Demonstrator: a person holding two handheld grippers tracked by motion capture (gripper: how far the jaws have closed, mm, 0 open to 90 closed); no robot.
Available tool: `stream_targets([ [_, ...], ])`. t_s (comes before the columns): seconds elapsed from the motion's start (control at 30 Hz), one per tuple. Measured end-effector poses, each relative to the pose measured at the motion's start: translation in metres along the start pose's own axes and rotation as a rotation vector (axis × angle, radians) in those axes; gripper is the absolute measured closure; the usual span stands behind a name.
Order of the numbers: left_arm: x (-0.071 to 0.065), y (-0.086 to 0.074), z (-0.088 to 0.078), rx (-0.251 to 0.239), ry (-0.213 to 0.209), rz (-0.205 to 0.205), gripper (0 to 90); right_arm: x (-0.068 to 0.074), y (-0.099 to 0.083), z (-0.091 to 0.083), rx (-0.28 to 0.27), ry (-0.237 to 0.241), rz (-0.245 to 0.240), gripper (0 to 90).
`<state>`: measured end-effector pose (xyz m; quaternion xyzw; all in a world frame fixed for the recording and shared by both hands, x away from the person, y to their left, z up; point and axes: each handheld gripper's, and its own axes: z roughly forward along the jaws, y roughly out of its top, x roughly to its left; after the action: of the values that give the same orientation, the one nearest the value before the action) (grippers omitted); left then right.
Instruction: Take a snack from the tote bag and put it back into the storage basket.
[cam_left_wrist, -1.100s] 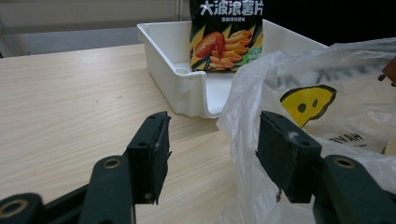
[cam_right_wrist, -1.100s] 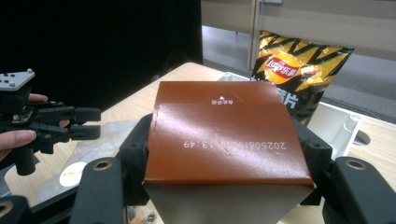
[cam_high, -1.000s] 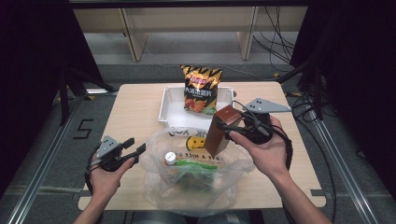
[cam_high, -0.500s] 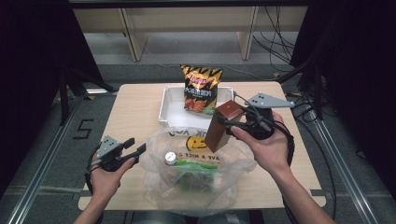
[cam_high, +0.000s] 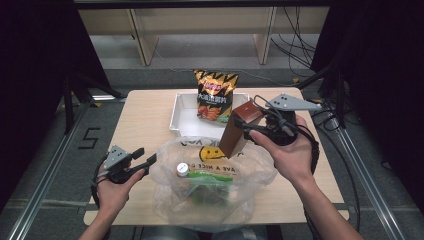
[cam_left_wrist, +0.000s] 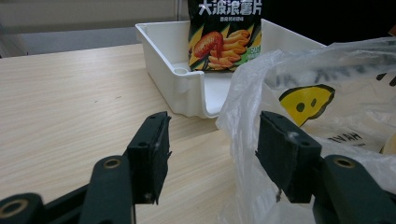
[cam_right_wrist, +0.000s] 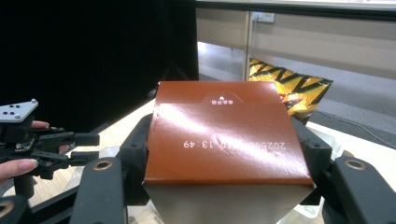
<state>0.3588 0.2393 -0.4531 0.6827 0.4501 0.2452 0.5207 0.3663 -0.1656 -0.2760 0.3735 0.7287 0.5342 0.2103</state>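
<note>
Box (cam_high: 240, 127): brown carton, clamped across its flat sides by right gripper (cam_high: 252, 131), held tilted above bag (cam_high: 210, 185). Judged light, stiff, glossy; side grip suits. Left gripper (cam_high: 144, 160) open beside bag, empty.

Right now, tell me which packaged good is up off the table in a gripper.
The brown box, clamped in the right gripper above the plastic bag. The chip bag stands in the white tray, and the white-capped bottle lies inside the plastic bag.
</note>
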Motion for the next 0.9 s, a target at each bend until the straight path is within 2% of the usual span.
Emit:
stream_targets([
  [0.07,0.0,0.0,0.0,0.0,0.0,-0.001,43.6,0.0,0.001,-0.001,-0.003,-0.009,0.01,39.2],
  [0.1,0.0,0.0,0.0,0.0,0.0,0.0,43.6,-0.001,0.002,0.0,-0.018,-0.01,-0.01,39.2],
  [0.2,0.0,0.0,0.0,-0.001,0.001,-0.001,43.6,-0.002,0.003,-0.001,-0.026,-0.013,-0.014,39.2],
  [0.3,0.0,0.0,-0.001,0.003,0.005,0.001,43.6,-0.001,0.005,-0.002,-0.02,-0.011,0.011,39.2],
  [0.33,0.0,0.0,0.0,0.0,0.004,-0.001,43.6,-0.002,0.005,-0.002,-0.036,-0.023,-0.011,39.3],
  [0.47,0.0,0.0,0.0,-0.001,0.001,-0.002,43.6,-0.003,0.008,-0.003,-0.04,-0.026,0.0,39.3],
  [0.5,0.0,0.0,0.0,-0.001,0.001,-0.002,43.6,-0.002,0.008,-0.004,-0.037,-0.024,0.016,39.3],
  [0.57,0.0,0.0,0.0,-0.001,0.0,-0.001,43.6,-0.004,0.009,-0.003,-0.056,-0.034,-0.012,39.3],
  [0.63,-0.001,0.0,0.0,0.001,0.003,0.0,43.6,-0.003,0.01,-0.004,-0.051,-0.033,0.004,39.3],
  [0.67,-0.001,0.0,-0.001,0.004,0.004,0.001,43.6,-0.004,0.01,-0.003,-0.063,-0.037,-0.015,39.3],
  [0.7,-0.001,0.0,-0.001,0.003,0.004,0.001,43.6,-0.004,0.011,-0.003,-0.064,-0.04,-0.013,39.3],
  [0.73,-0.001,0.0,-0.001,0.003,0.004,0.001,43.6,-0.003,0.011,-0.004,-0.054,-0.037,0.008,39.3],
  [0.8,0.0,0.0,-0.001,0.002,0.005,0.001,43.6,-0.003,0.011,-0.004,-0.056,-0.041,0.016,39.3],
  [0.83,0.0,0.0,0.0,0.001,0.004,0.0,43.6,-0.005,0.012,-0.003,-0.075,-0.048,-0.014,39.3],
  [0.9,0.0,0.0,0.0,-0.001,0.0,-0.002,43.6,-0.005,0.012,-0.003,-0.063,-0.05,-0.001,39.3],
])
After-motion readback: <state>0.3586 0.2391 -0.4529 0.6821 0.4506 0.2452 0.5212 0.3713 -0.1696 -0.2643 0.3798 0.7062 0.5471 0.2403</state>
